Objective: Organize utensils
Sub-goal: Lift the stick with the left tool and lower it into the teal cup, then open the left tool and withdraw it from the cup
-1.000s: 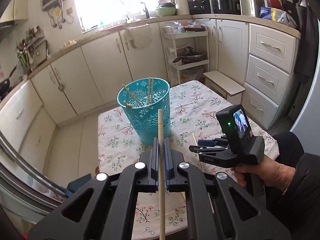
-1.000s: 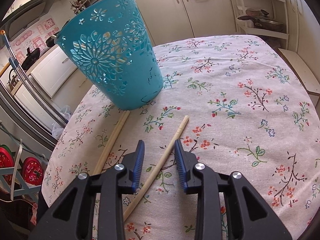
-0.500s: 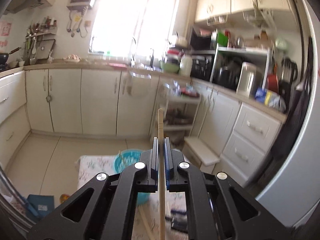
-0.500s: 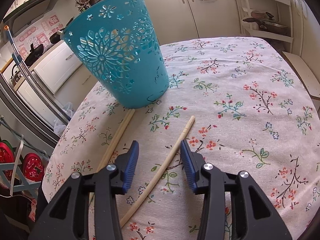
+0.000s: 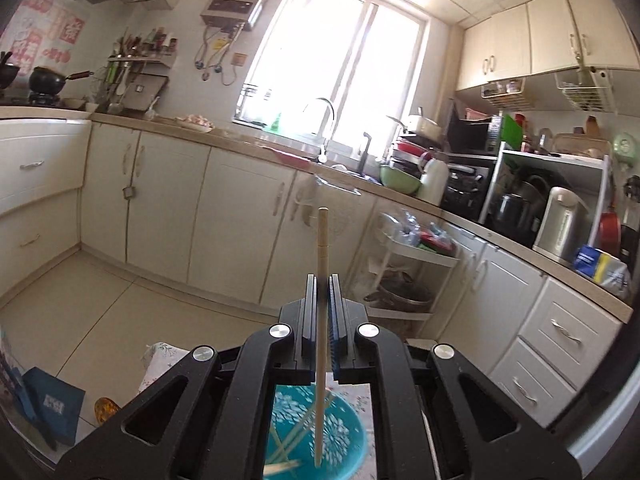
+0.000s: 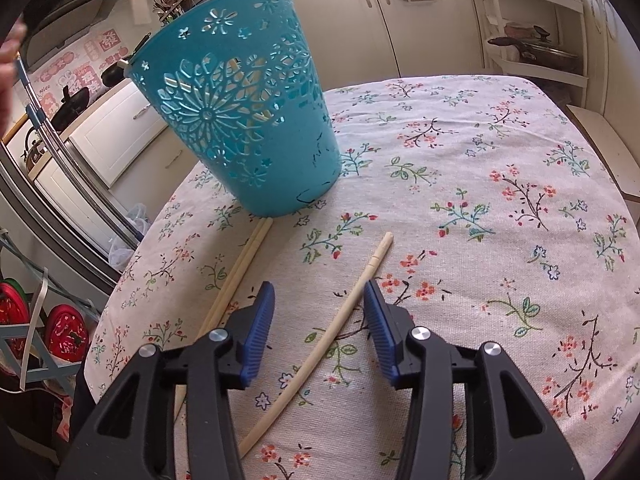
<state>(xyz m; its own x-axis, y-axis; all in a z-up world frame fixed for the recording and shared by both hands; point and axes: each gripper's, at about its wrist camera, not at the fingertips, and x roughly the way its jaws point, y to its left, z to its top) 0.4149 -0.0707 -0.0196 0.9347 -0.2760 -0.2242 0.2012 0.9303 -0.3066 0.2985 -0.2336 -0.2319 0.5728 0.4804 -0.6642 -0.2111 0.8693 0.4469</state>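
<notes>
your left tongs (image 5: 322, 320) pinch a chopstick (image 5: 322, 248) upright, its lower end over the basket (image 5: 344, 436). your right tongs (image 6: 318, 320), jaws opening, straddle the table chopstick (image 6: 344, 304) lying lengthwise between them.

Little can be read. Pink and red wall stickers (image 6: 94, 56) at the upper left of the right wrist view carry red Chinese characters, too small to make out. Similar red-on-pink paper signs (image 5: 48, 36) hang at the upper left of the left wrist view, equally illegible.
</notes>
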